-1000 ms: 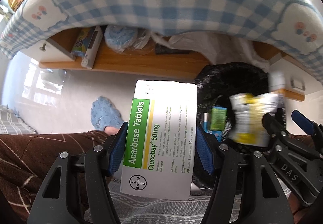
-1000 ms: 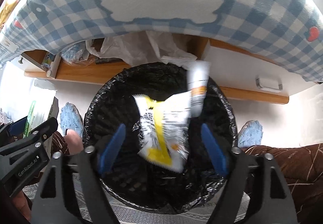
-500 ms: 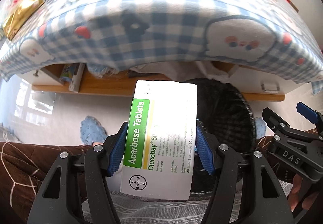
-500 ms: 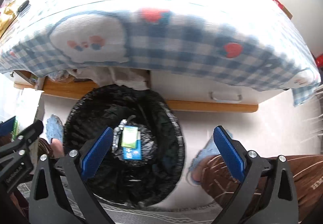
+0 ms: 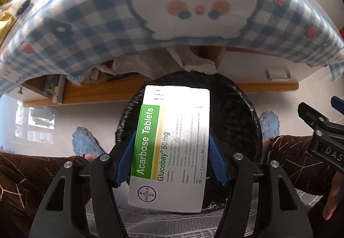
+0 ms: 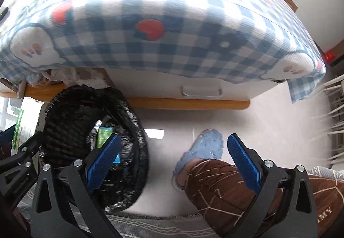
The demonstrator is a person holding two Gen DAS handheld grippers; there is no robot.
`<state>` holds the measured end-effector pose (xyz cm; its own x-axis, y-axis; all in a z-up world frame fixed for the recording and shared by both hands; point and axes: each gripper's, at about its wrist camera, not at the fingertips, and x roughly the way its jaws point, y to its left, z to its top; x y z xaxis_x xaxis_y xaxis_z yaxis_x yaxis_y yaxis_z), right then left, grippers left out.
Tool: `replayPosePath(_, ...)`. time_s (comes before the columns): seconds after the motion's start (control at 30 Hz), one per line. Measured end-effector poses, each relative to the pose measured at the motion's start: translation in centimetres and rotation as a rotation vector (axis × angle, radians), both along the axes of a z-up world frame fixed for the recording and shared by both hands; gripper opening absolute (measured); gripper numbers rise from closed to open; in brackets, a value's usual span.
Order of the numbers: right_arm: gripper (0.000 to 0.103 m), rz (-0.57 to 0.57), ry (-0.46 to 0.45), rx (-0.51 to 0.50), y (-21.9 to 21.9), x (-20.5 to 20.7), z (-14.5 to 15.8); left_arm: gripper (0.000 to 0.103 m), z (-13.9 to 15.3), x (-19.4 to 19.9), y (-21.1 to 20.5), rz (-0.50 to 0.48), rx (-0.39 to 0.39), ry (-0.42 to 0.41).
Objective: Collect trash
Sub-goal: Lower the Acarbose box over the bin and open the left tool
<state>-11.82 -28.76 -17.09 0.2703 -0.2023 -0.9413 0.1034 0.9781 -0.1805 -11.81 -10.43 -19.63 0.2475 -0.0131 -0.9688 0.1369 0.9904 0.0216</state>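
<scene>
My left gripper [image 5: 171,158] is shut on a white and green Acarbose tablet box [image 5: 172,145], held upright over the black-lined trash bin [image 5: 236,113]. The box also shows at the left edge of the right wrist view [image 6: 25,122]. My right gripper [image 6: 171,158] is open and empty, to the right of the bin [image 6: 133,130], above the floor and a blue slipper [image 6: 204,147]. Inside the bin lie a green and blue packet [image 6: 104,135] and other trash.
A table with a blue checked cloth [image 6: 172,34] hangs over the bin, with a wooden shelf [image 5: 96,92] and white drawer [image 6: 202,89] under it. The person's brown trouser legs [image 6: 225,190] and slippered feet [image 5: 83,143] flank the bin. A grey rug [image 6: 150,227] lies in front.
The right gripper dropped the yellow and white wrapper into the bin, opened and swung right, off the bin. The left gripper moved right, bringing the tablet box over the bin.
</scene>
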Motion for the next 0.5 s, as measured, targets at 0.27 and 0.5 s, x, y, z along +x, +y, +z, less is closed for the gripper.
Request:
replayPosePath(0.27, 0.095, -0.036, 0.047, -0.042, -1.8, 0.0, -1.4, 0.061, -2.8, 0.3, -2.8, -0.044, 0.021, 0.025)
replayPosePath(0.5, 0.095, -0.034, 0.079, -0.092, -1.9, 0.1, -2.5, 0.061, -4.3, 0.5, -3.5, -0.057, 0.018, 0.014)
